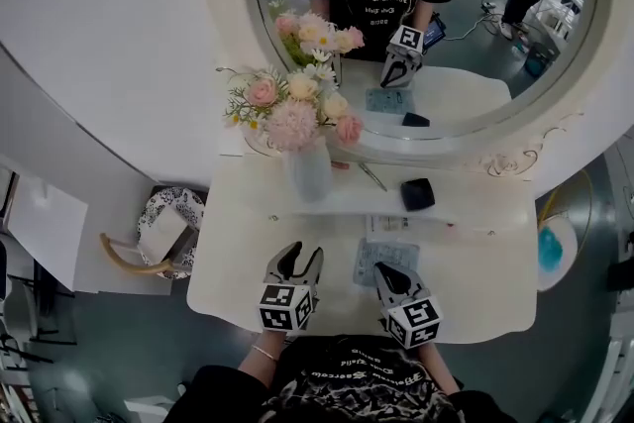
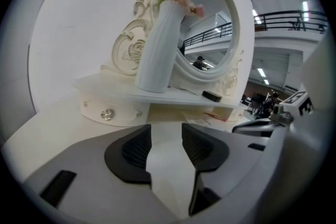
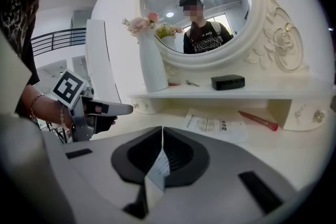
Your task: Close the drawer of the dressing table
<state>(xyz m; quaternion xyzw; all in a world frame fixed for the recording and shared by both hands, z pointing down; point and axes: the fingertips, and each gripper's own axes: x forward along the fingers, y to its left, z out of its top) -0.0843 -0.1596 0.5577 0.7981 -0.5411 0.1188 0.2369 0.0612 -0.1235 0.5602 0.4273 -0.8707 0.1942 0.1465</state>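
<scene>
The white dressing table (image 1: 238, 258) has a small curved drawer (image 2: 107, 113) with a crystal knob under the left end of its shelf. The drawer front looks pushed in beneath the shelf. My left gripper (image 1: 300, 256) (image 2: 166, 131) hovers over the tabletop a little back from that drawer. It is open, with only bare tabletop between its pads. My right gripper (image 1: 381, 269) (image 3: 162, 131) rests beside it over the table's front, shut on nothing. A matching drawer (image 3: 310, 113) sits under the shelf's right end.
A white vase of flowers (image 1: 309, 168) stands on the shelf's left part, and a black box (image 1: 417, 194) lies to its right. A printed sheet (image 1: 386, 258) and a red pen (image 3: 258, 120) lie under the shelf. The round mirror (image 1: 466, 35) rises behind, and a stool (image 1: 168, 228) is on the left.
</scene>
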